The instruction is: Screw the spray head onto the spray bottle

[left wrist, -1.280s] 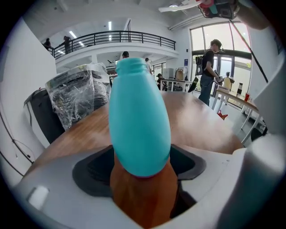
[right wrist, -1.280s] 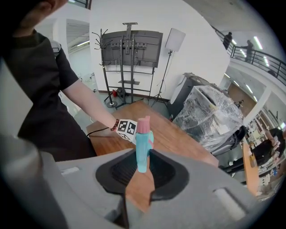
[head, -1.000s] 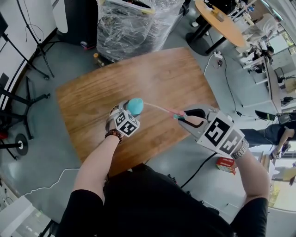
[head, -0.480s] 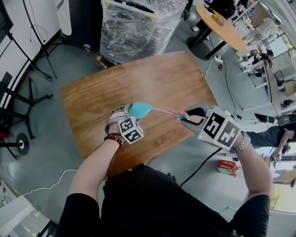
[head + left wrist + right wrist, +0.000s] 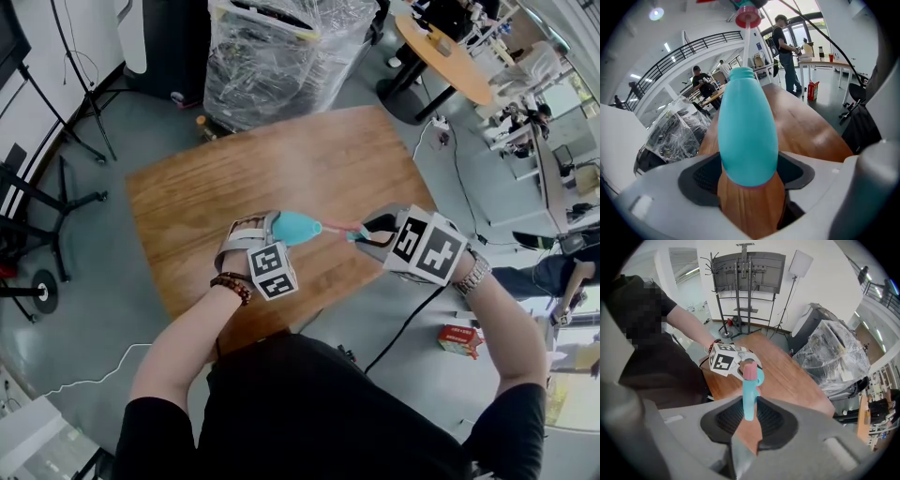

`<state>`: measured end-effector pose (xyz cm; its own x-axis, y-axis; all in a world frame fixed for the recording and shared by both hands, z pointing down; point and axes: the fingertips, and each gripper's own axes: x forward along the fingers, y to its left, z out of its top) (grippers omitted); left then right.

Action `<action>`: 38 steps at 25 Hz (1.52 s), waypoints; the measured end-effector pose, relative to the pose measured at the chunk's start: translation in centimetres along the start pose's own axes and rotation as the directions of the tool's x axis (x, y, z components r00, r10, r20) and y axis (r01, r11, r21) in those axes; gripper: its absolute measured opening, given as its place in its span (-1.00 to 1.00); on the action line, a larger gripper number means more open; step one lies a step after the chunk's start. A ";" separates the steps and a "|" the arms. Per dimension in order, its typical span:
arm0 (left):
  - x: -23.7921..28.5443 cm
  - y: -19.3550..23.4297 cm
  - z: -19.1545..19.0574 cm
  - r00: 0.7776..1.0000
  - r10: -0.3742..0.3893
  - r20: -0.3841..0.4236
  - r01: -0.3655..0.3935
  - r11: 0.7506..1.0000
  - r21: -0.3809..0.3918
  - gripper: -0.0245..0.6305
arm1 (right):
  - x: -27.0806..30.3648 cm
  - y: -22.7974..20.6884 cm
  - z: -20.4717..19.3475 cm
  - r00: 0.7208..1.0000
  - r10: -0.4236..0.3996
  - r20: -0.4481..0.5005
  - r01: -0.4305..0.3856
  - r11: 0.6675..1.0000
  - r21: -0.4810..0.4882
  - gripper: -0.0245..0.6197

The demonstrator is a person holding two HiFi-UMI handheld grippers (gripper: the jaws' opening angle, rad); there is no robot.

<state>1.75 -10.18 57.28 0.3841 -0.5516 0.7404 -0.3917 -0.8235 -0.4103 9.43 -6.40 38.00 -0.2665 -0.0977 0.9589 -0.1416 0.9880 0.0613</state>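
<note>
Above the wooden table (image 5: pixel 281 159), my left gripper (image 5: pixel 281 234) is shut on the teal spray bottle (image 5: pixel 297 228), which is tilted with its neck toward the right. In the left gripper view the bottle (image 5: pixel 747 136) fills the jaws, its open neck pointing away. The spray head's thin tube (image 5: pixel 746 44) enters that neck, with the pink collar (image 5: pixel 749 18) just above it. My right gripper (image 5: pixel 370 234) is shut on the teal spray head (image 5: pixel 749 399), pink collar (image 5: pixel 750 371) forward, facing the bottle (image 5: pixel 760 376). A short stretch of tube (image 5: pixel 330 228) separates collar and neck.
A plastic-wrapped pallet (image 5: pixel 281 47) stands beyond the table's far edge. Stands and tripods (image 5: pixel 56 122) are at the left, a round table (image 5: pixel 441 42) at the upper right, and a red box (image 5: pixel 459 337) and a cable (image 5: pixel 403 328) on the floor at the right.
My left gripper has risen and rolled, tipping the bottle's neck toward the right gripper. The right gripper has come nearer, and the exposed tube between head and bottle is shorter.
</note>
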 end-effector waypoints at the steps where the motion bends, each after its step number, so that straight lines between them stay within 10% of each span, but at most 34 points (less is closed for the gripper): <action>1: -0.4 -0.2 0.5 1.000 -0.002 0.006 0.002 1.000 0.009 0.26 | 0.2 0.2 0.1 1.000 0.007 0.000 -0.007 1.000 0.000 -0.70; 38: -4.4 -0.8 5.4 0.982 -0.072 0.176 0.081 0.996 -0.042 0.26 | 0.9 0.3 1.2 0.997 0.031 0.069 -0.025 0.995 -0.098 -0.68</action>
<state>4.91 -7.83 51.43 0.5524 -0.5053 0.6630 -0.3941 -0.8591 -0.3264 7.96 -6.33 38.54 -0.3364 -0.0746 0.9387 -0.0410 0.9971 0.0646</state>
